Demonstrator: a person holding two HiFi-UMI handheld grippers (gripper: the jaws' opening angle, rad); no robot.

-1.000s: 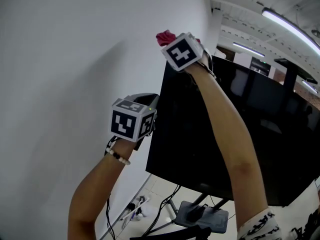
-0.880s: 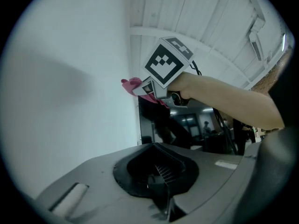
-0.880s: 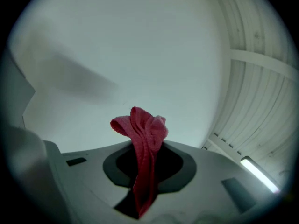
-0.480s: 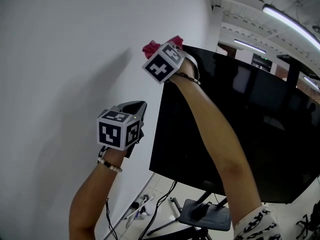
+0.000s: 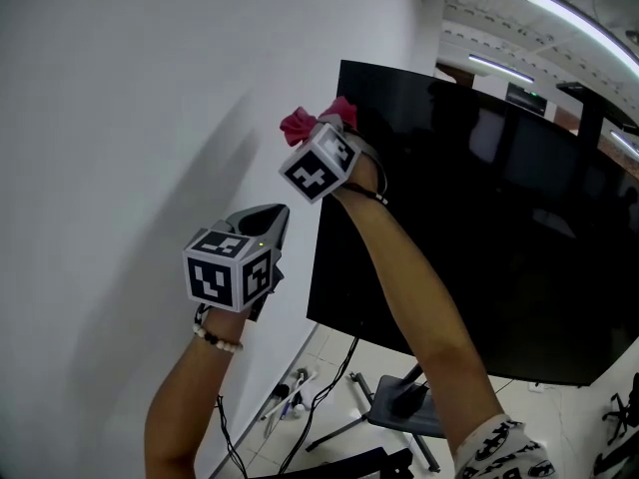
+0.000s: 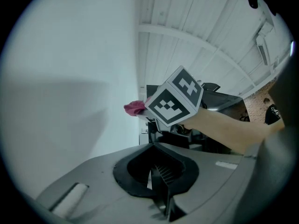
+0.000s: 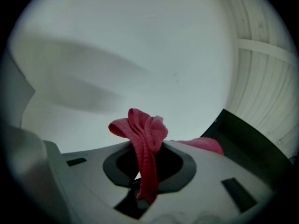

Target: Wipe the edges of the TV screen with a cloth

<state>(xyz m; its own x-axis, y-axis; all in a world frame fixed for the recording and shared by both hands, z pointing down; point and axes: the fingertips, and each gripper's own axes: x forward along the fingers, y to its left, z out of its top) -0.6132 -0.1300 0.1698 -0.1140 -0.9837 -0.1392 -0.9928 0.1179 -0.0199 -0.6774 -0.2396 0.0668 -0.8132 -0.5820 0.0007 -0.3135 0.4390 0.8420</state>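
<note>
The right gripper (image 5: 324, 133) reaches up, its jaws pinching a red cloth (image 5: 300, 124) at the TV screen (image 5: 479, 218)'s upper left edge, probably placed to wipe along it. The left gripper (image 5: 264, 224) hangs lower beside the wall (image 5: 120, 118) with its jaws pressed together on nothing, apparently idle.

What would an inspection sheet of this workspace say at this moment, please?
Surface: TV screen dark, reflecting ceiling lights.
Job's things: red cloth bunched at the screen's upper left edge.
Clutter: small white items on the floor, too small to identify.
Grippers: right gripper shut on the cloth; left gripper shut, empty, held left of the screen.
Cables: dark cables run down to the floor below the screen.
Surroundings: white wall; stand base on a tiled floor.
</note>
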